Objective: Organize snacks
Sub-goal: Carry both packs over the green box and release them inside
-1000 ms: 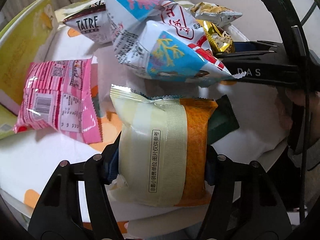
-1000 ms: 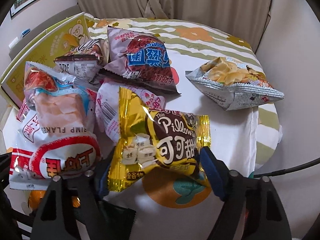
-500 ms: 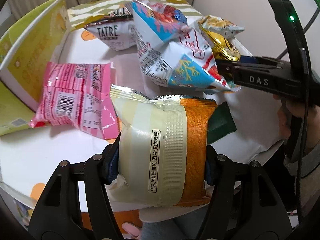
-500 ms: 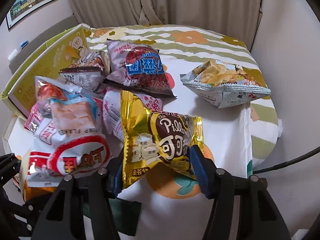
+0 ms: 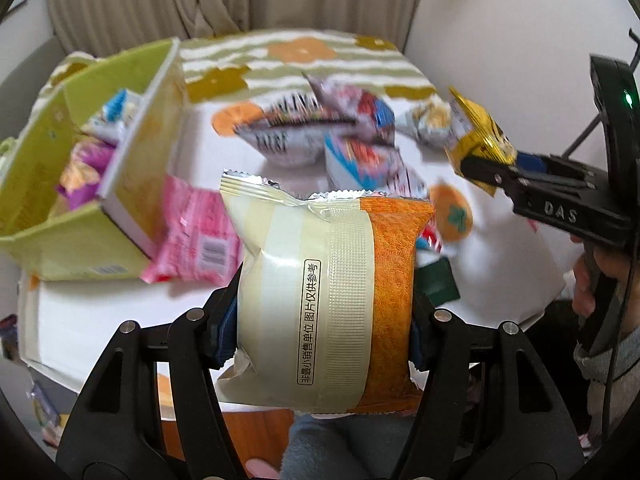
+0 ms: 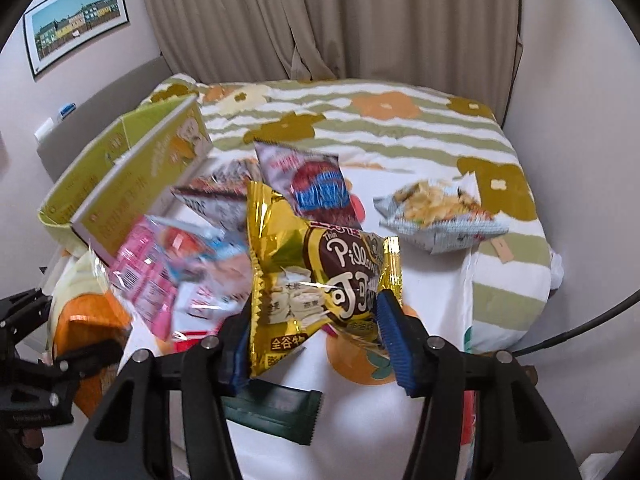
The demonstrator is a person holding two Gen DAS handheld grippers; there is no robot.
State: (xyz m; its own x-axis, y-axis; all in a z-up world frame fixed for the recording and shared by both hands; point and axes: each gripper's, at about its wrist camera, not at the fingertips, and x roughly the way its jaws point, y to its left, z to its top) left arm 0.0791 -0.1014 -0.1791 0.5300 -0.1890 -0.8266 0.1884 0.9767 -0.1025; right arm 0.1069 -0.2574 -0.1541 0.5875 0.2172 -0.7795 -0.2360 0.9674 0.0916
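Left gripper (image 5: 324,332) clamped on the cream-and-orange snack pack (image 5: 328,300), raised since a second ago, well clear of the white cloth-covered table (image 5: 100,320) and now looking down into the open green box (image 5: 132,184) at the left, with several packets inside where before only the box wall showed. Pink packet (image 5: 196,236) lying just beside the box's near corner, as before. Right gripper (image 6: 316,344) pinched on the gold Pillows packet (image 6: 316,280), likewise lifted higher than a second ago, hanging above the table with the dark green wrapper (image 6: 276,408) flat on the cloth beneath it. Loose pile of chip bags (image 6: 312,188) left on the table beyond, blurred by motion, a silver chip bag (image 6: 436,216) apart at the right, near the striped flowered bedspread (image 6: 400,120)
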